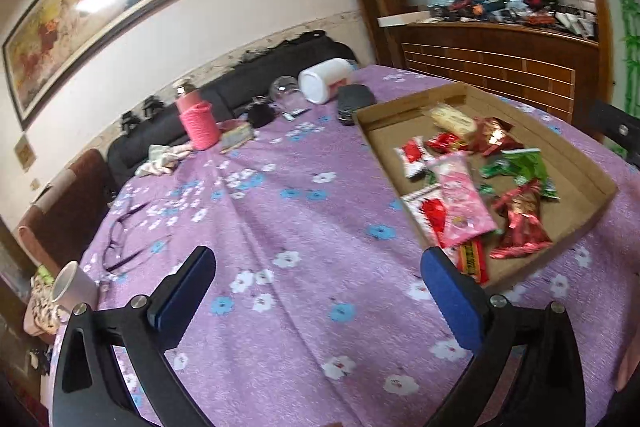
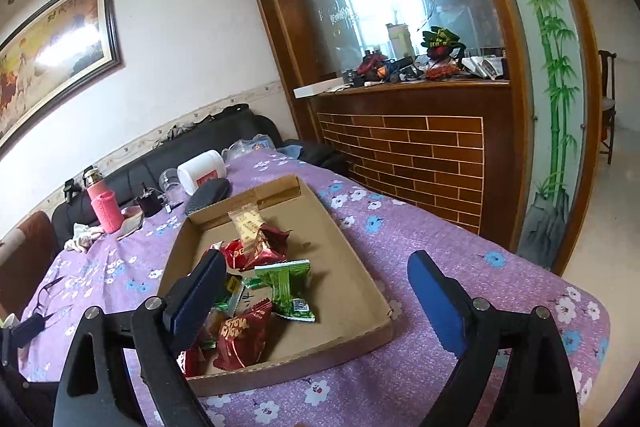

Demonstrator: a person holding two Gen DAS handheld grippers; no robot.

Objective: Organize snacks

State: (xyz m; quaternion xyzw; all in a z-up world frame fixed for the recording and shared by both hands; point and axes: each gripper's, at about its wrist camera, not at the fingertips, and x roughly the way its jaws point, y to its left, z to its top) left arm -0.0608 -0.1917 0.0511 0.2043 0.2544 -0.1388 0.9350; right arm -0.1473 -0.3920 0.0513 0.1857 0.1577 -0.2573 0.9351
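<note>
Both the left gripper [image 1: 318, 285] and the right gripper [image 2: 316, 293] stand wide apart with nothing between the jaws, so this looks like a pause between picks. The snacks [image 1: 460, 195] all lie heaped in the cardboard tray [image 2: 352, 267] on the purple tablecloth [image 1: 280, 211]. The next move probably means sorting them (none are lined up). The pink packet [image 1: 464, 203] runs lengthwise near to far.
</note>
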